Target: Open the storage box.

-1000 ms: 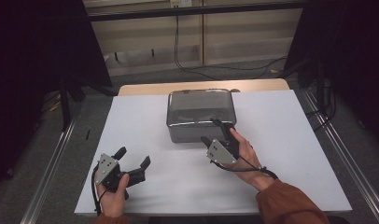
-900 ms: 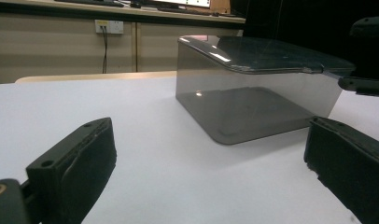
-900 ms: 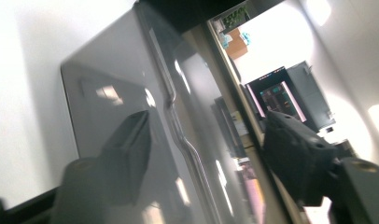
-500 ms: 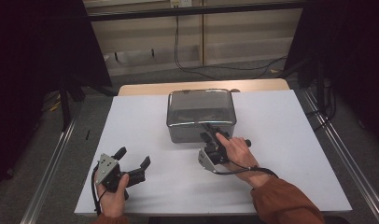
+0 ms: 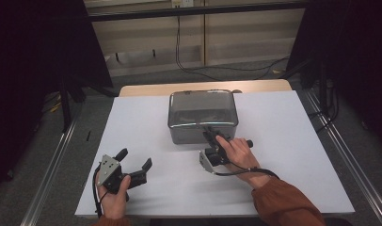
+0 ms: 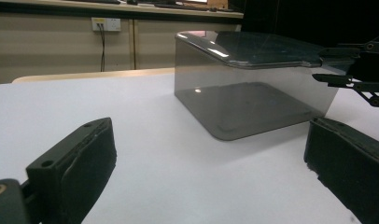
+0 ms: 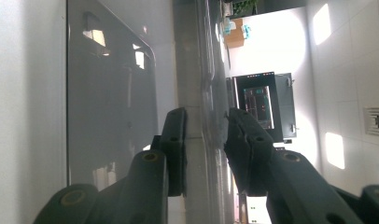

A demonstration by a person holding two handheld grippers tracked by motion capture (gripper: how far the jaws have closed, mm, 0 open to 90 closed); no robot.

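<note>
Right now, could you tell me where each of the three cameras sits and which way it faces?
High view: above the person's side, looking forward and down on the white table; both forearms, the left gripper and right gripper show.
Left gripper view: low over the table, facing the smoky box; its own jaws spread wide.
Right gripper view: rolled sideways, its jaws astride the box's lid edge.
All views share the box.

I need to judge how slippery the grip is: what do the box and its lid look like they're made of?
The box looks like smoked translucent plastic: its floor shows through the grey wall. The lid seems the same, glossy, with bright reflections. The right gripper has its jaws either side of the lid's edge, still apart.
</note>
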